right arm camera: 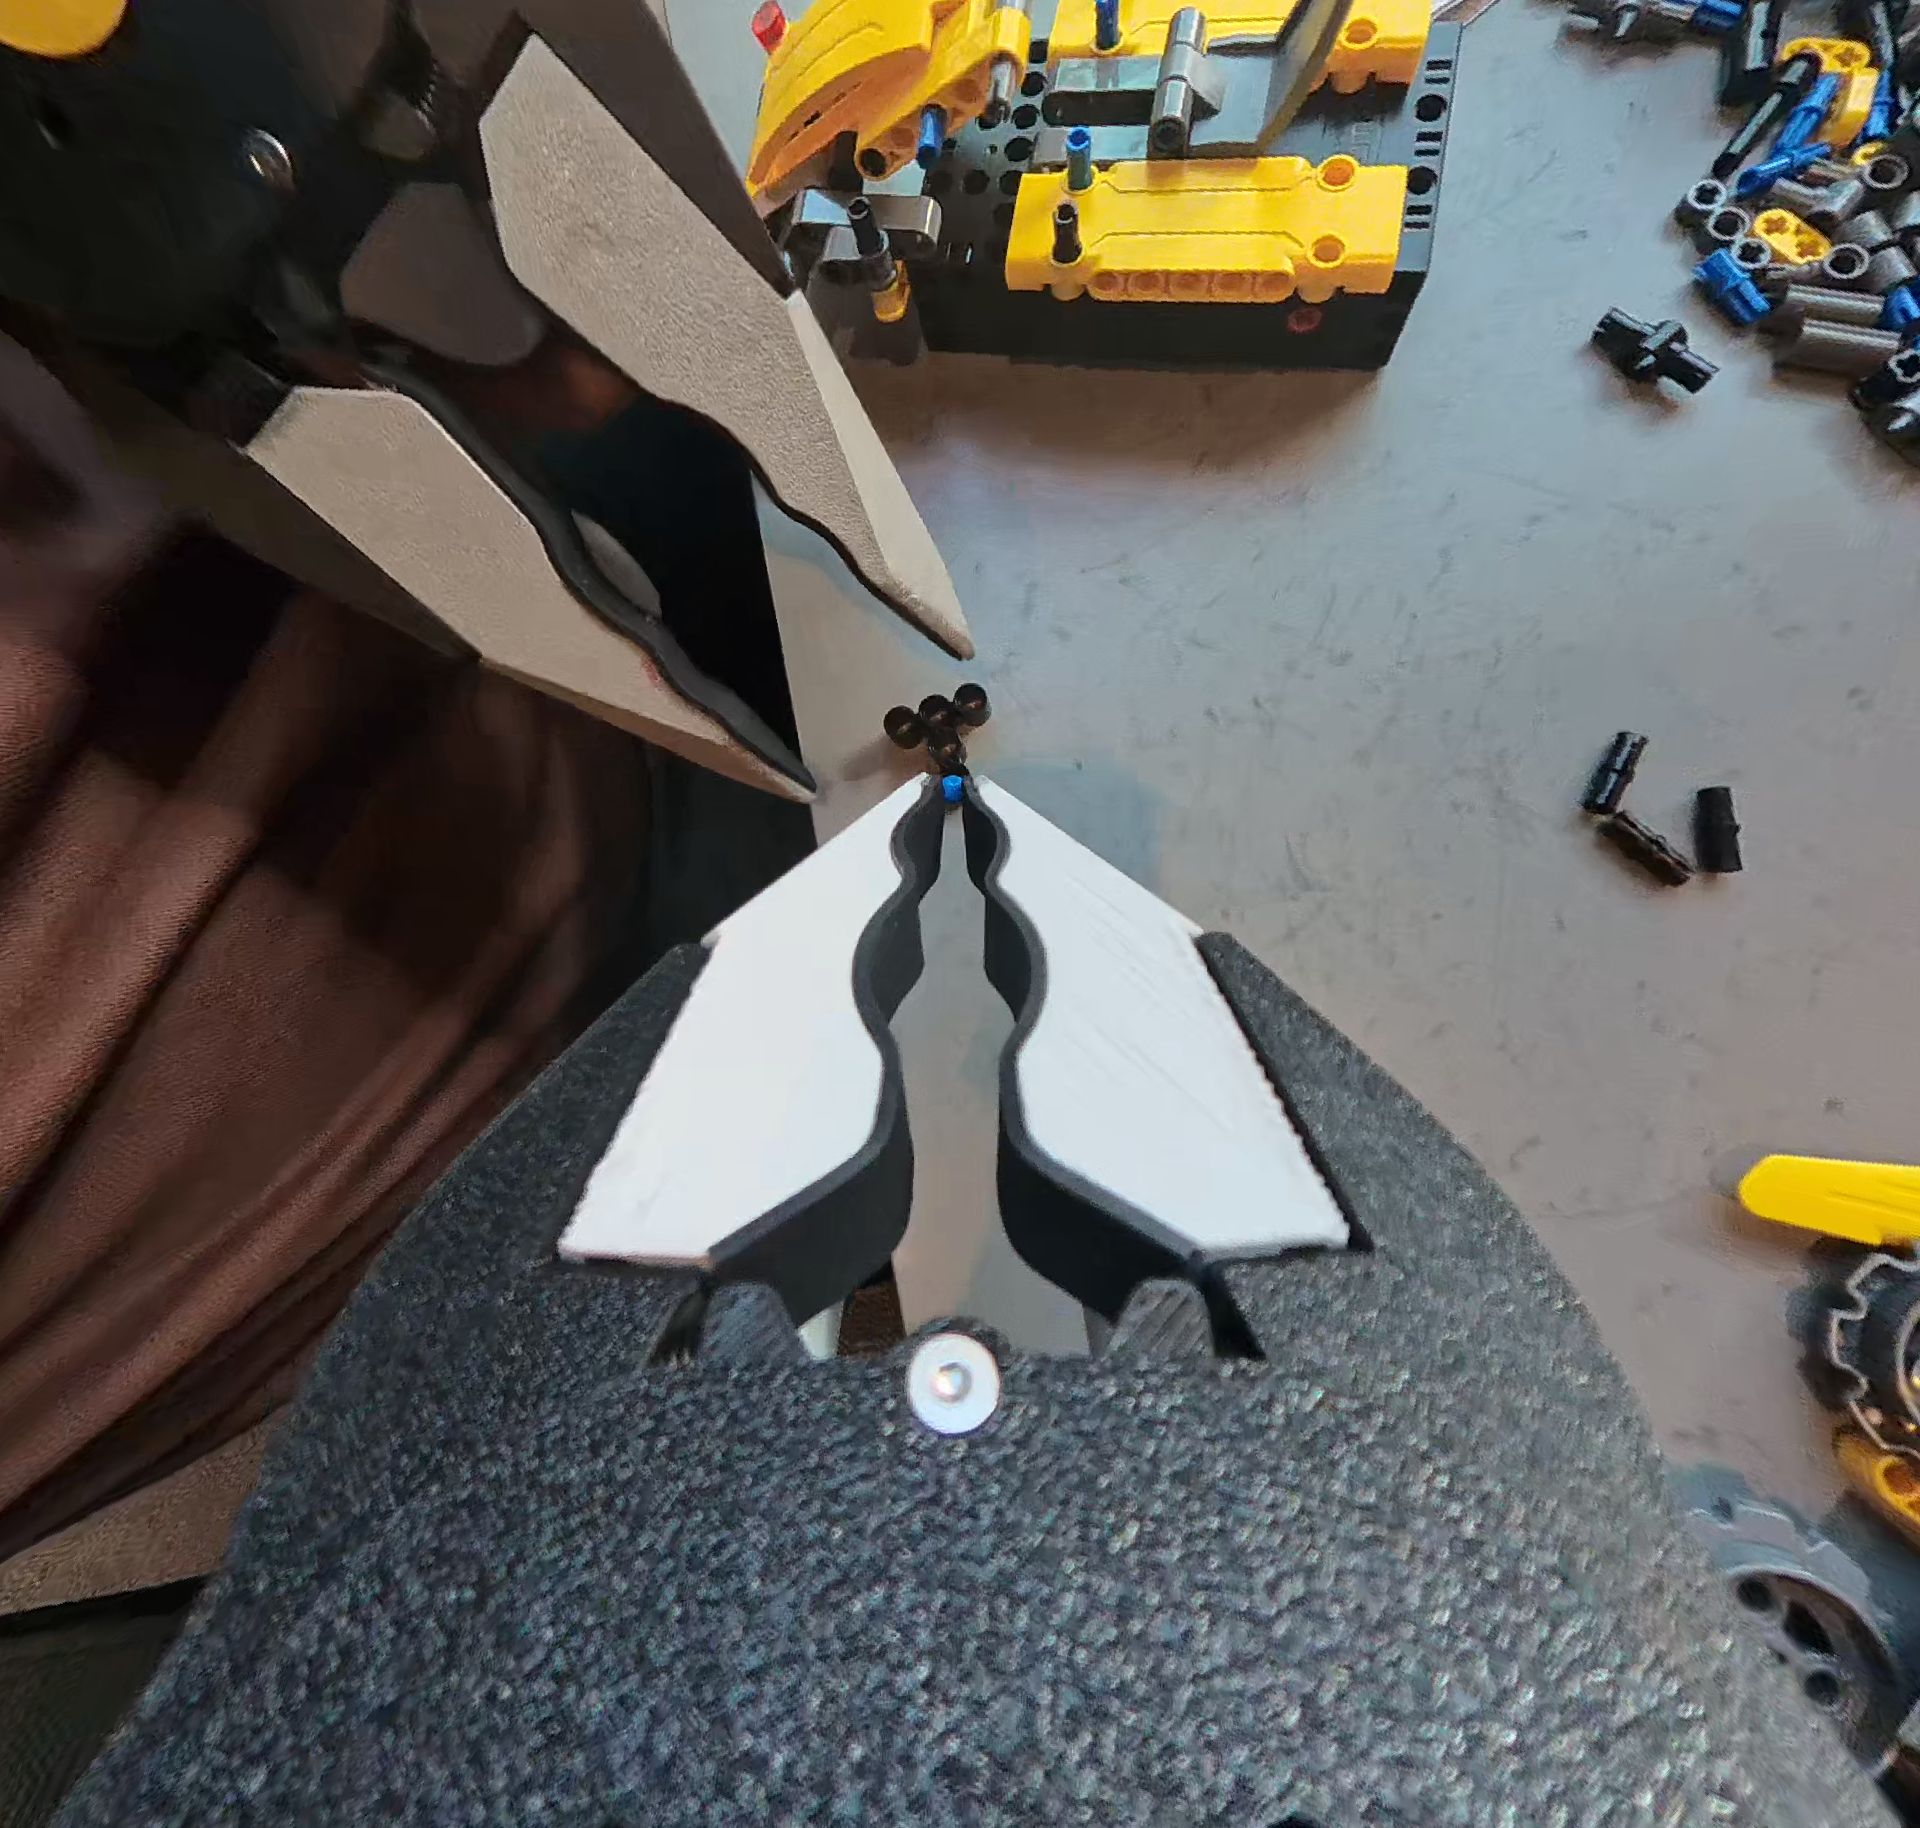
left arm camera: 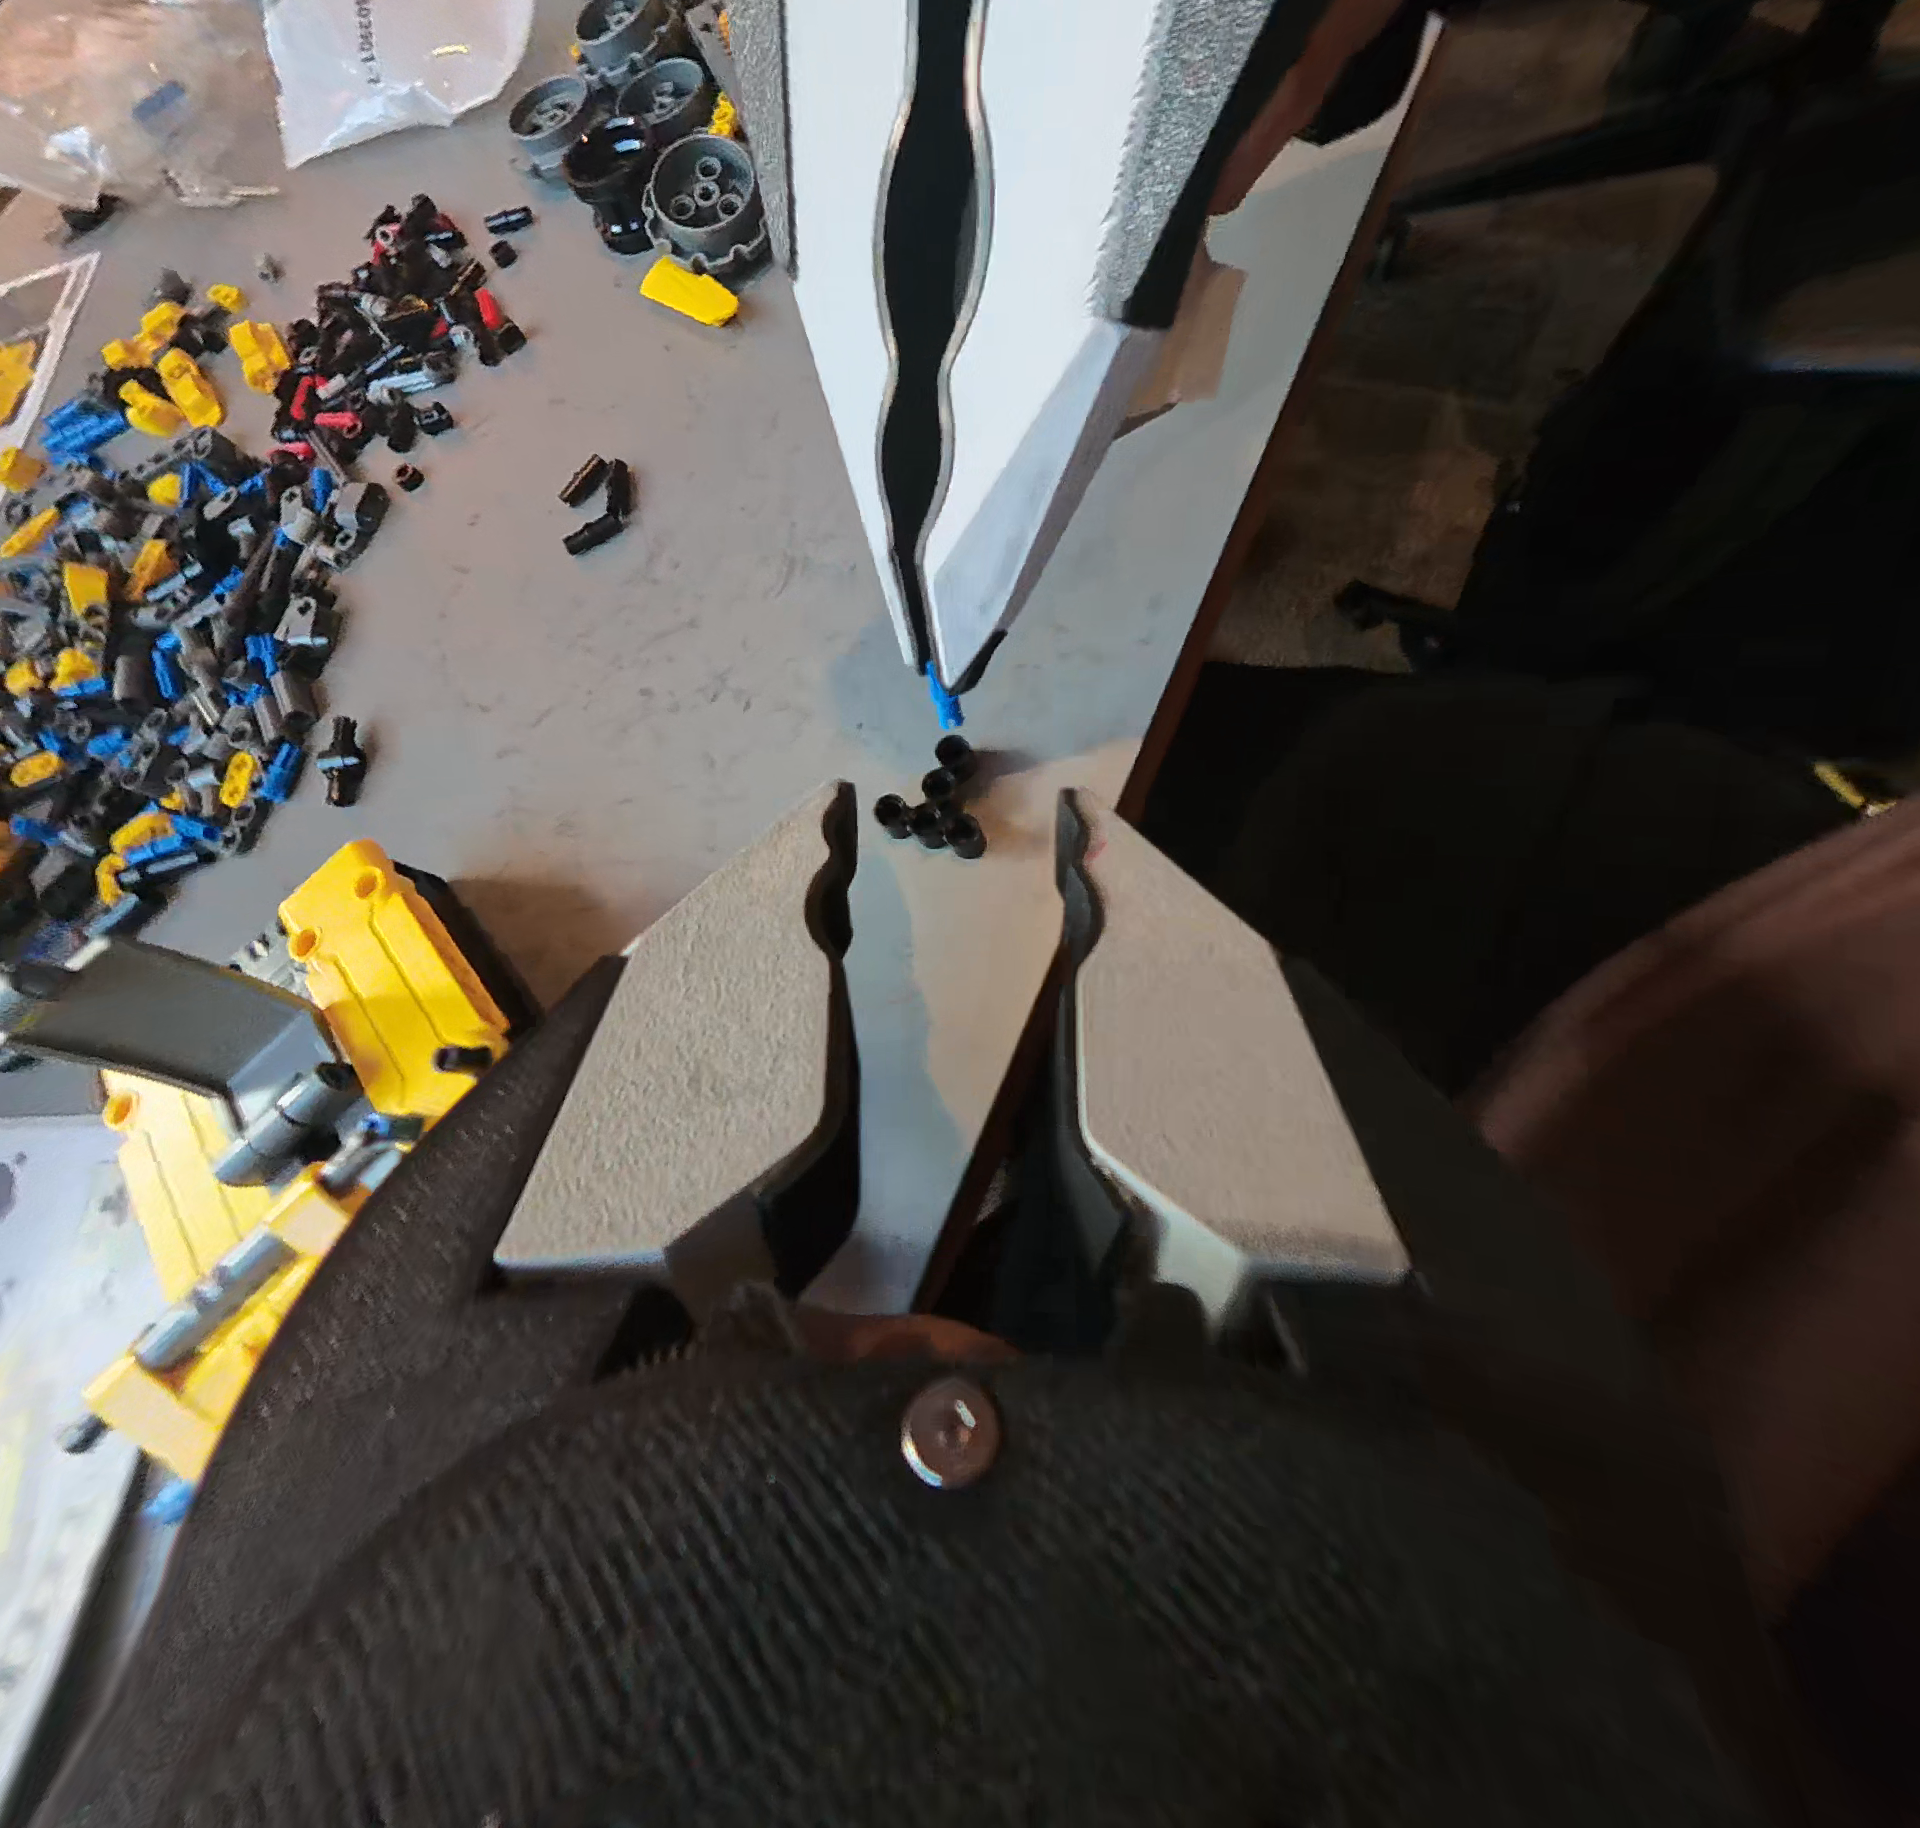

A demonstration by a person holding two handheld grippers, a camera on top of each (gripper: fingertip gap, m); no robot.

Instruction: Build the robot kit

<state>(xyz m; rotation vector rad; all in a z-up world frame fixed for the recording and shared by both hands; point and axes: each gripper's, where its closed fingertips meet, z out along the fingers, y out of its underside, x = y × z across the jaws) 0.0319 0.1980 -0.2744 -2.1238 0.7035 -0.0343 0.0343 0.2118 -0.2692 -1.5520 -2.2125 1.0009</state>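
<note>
Black connector piece (left arm camera: 932, 804), a small cluster of joined round sockets, lay on the grey table (left arm camera: 623, 656) near its edge, just ahead of the left gripper (left arm camera: 951, 822), whose grey fingers stood wide apart w/ nothing between them; the piece sat just beyond the gap between the tips, touching neither as far as could be seen. Off to that gripper's left, close by, stood a yellow-and-black brick assembly (left arm camera: 353, 1009); farther ahead-left a loose heap of blue, yellow & black parts (left arm camera: 177, 573), w/ grey wheel hubs (left arm camera: 665, 116) and clear plastic bags (left arm camera: 343, 33) beyond. Right gripper (right arm camera: 948, 791), white-fingered, came in opposite, tips pinched nearly together on a tiny blue pin (right arm camera: 950, 789), whose free end pointed at the piece's nearest socket, just short of it or barely touching; cannot tell which. Three loose black pins (right arm camera: 1662, 822) lay well to the right gripper's right. Judged step: pin lined up for seating in a socket. Next move prob. calls for a straight, gentle push along the pin's axis, w/ the piece braced, as it looked light enough to skid.
</note>
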